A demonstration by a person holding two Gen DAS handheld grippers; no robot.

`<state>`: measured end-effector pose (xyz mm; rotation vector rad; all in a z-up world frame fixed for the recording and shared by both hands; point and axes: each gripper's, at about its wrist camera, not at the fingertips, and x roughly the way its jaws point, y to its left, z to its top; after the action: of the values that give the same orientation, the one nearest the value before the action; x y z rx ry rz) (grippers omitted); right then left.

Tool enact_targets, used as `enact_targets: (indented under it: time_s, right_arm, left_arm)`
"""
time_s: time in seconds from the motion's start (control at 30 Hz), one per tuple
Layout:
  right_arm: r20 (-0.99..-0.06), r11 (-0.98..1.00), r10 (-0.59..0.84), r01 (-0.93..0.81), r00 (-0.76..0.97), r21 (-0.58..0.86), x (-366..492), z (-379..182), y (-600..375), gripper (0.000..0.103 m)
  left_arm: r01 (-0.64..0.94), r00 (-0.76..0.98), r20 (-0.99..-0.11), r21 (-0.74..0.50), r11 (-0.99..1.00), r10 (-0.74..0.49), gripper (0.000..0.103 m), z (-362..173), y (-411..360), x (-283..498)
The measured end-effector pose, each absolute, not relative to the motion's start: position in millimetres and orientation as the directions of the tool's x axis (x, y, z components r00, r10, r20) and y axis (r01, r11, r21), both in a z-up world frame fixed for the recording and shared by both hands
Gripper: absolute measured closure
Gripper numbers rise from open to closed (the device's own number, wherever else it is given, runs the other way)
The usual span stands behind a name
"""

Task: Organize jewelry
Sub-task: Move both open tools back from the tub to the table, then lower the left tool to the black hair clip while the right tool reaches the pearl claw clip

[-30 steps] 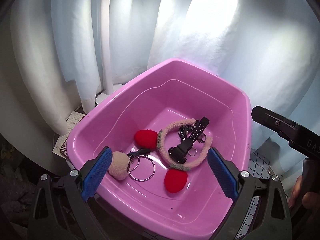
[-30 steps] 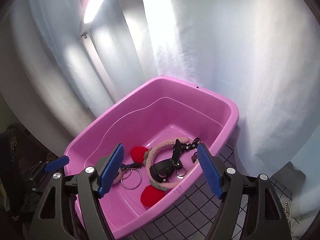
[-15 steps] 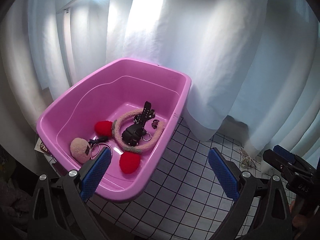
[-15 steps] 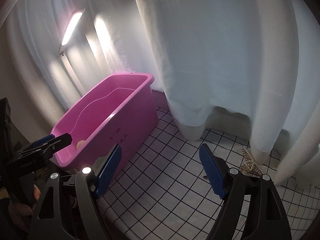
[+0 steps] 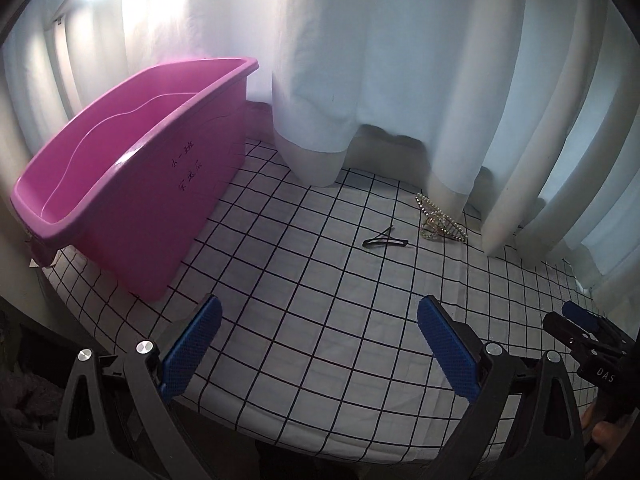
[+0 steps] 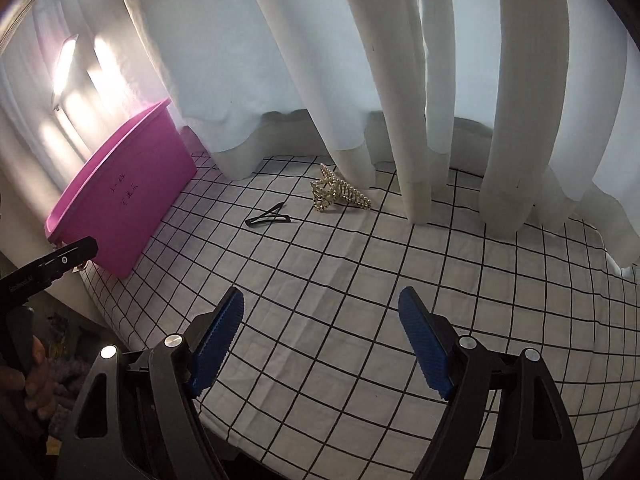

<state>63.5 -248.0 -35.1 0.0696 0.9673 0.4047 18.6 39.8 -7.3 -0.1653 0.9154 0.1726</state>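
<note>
Right wrist view, beaded gold hair claw, thin black clip, gridded cloth

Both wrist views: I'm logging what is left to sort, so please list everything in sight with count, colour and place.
Bin: one, pink, handwriting on its side, left on the cloth.
Hair clip: one, black, flat on the cloth, between bin and claw clip.
Claw clip: one, gold with pearls, by the curtain hem.
Cloth: one, white with black grid, covering the surface.
Curtain: white, hanging behind.
Left gripper: blue pads, open, empty.
Right gripper: blue pads, open, empty.
Hand: one, lower left of the right wrist view.
</note>
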Motion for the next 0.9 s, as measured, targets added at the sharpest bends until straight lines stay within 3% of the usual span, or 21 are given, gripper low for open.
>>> enact_targets:
  time_s: [0.37, 0.9]
  right_arm:
    - [-0.793, 0.914, 0.383, -0.321, 0.474, 0.249, 85.3, -57.1, -263.2, 0.027]
    - [-0.814, 0.914, 0.351, -0.36, 0.462, 0.19, 176.1, -98.8, -193.5, 0.027]
  left_arm:
    - [-0.188, 0.552, -0.829, -0.021, 0.982, 0.088, 0.006, -41.9, -5.9, 42.0]
    - [-0.07, 0.524, -0.851, -0.032, 0.997, 0.01, 0.006, -103.5, 16.5, 149.5]
